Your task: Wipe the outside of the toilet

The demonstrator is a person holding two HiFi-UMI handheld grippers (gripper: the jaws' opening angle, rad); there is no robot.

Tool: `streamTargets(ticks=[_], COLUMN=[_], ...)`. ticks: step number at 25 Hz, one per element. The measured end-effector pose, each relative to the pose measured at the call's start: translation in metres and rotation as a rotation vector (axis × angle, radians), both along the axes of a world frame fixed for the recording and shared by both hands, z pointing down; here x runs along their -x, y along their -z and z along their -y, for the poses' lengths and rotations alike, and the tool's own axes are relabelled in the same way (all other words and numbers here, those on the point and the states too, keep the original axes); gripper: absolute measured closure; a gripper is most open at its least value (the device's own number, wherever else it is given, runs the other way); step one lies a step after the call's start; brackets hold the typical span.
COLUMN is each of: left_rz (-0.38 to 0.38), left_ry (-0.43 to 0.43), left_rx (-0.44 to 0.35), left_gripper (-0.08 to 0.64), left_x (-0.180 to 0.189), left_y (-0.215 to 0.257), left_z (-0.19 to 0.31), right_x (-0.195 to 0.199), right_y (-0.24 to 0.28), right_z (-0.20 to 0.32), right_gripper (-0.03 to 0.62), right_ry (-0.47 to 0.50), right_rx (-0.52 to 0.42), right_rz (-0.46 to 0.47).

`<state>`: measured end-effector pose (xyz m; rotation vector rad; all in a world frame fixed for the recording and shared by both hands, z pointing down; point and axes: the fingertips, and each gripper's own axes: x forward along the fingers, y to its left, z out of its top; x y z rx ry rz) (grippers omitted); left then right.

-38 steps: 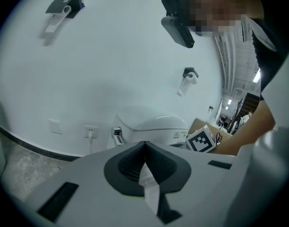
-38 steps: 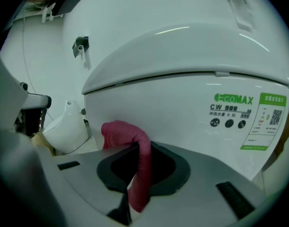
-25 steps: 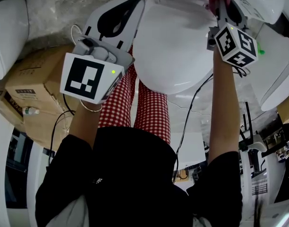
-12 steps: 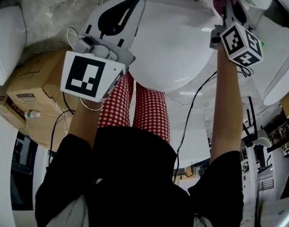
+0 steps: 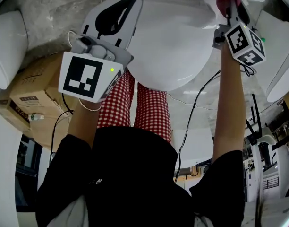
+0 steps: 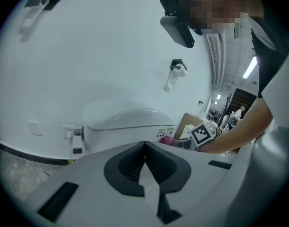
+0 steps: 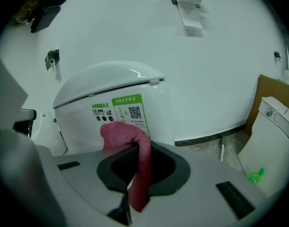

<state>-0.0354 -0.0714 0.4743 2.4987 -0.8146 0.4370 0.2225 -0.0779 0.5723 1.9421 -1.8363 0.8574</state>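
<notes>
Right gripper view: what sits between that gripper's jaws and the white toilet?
A pink cloth, clamped in the right gripper; its bunched end lies before the toilet by its green label, seen in the right gripper view.

toilet (image 5: 173, 46) white | cloth (image 7: 123, 134) pink | label (image 7: 129, 109) green-white | trousers (image 5: 151, 110) red-white check | box (image 5: 36, 93) brown
</notes>
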Motion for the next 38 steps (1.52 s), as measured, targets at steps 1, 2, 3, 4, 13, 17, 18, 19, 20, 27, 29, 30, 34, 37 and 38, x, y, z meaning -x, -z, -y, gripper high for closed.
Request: streamTargets(ticks=[1,2,3,4,13,17,18,19,20,27,29,30,34,37,38], left_rz=[-0.001,-0.002,-0.003,-0.004,-0.015,-0.027,-0.032,-0.036,-0.035,-0.017,-0.022,-0.026,-0.015,0.014,0.005], left_ry=[0.001,0.003,0.005,0.007,0.034,0.058,0.064,0.069,0.075,0.143,0.163,0.173,0.206,0.215,0.221], left_rx=[0.0,0.0,0.001,0.001,-0.003,0.008,0.012,0.012,0.005,0.014,0.014,0.014,-0.003,-0.003,0.01], left_gripper=[0.551,0.551,0.551,0.551,0.551,0.551,0.551,0.551,0.551,0.551,0.551,0.551,0.551,0.551,0.551], left_x=[0.001,0.003,0.005,0.006,0.027,0.04,0.043,0.045,0.048,0.079,0.088,0.093,0.114,0.123,0.125], left_y=[0.0,0.0,0.0,0.0,0.002,0.003,0.003,0.003,0.003,-0.007,-0.006,-0.006,-0.007,-0.013,-0.014], left_z=[0.0,-0.001,-0.001,-0.002,-0.004,-0.006,-0.007,-0.007,-0.006,-0.002,0.0,0.002,0.009,0.008,0.008], right_x=[-0.002,-0.004,-0.006,-0.008,0.008,0.042,0.054,0.068,0.082,0.199,0.23,0.243,0.28,0.287,0.288], right_y=[0.0,0.0,0.0,0.001,0.038,0.048,0.045,0.042,0.039,0.027,0.02,0.016,-0.002,-0.019,-0.026], right_z=[-0.001,-0.003,-0.005,-0.007,-0.036,-0.036,-0.034,-0.031,-0.026,0.003,0.008,0.01,0.02,0.028,0.029], right_gripper=[0.537,0.537,0.537,0.537,0.537,0.537,0.537,0.537,0.537,0.537,0.537,0.537,0.537,0.537,0.537], right_ry=[-0.01,-0.022,-0.038,-0.058,0.021,0.142,0.185,0.232,0.279,0.622,0.724,0.766,0.846,0.844,0.846], right_rx=[0.002,0.004,0.007,0.007,-0.074,-0.084,-0.069,-0.058,-0.054,-0.09,-0.081,-0.073,-0.034,0.014,0.031], right_rz=[-0.002,-0.005,-0.006,0.0,-0.006,-0.035,-0.041,-0.046,-0.05,-0.074,-0.095,-0.103,-0.127,-0.141,-0.151])
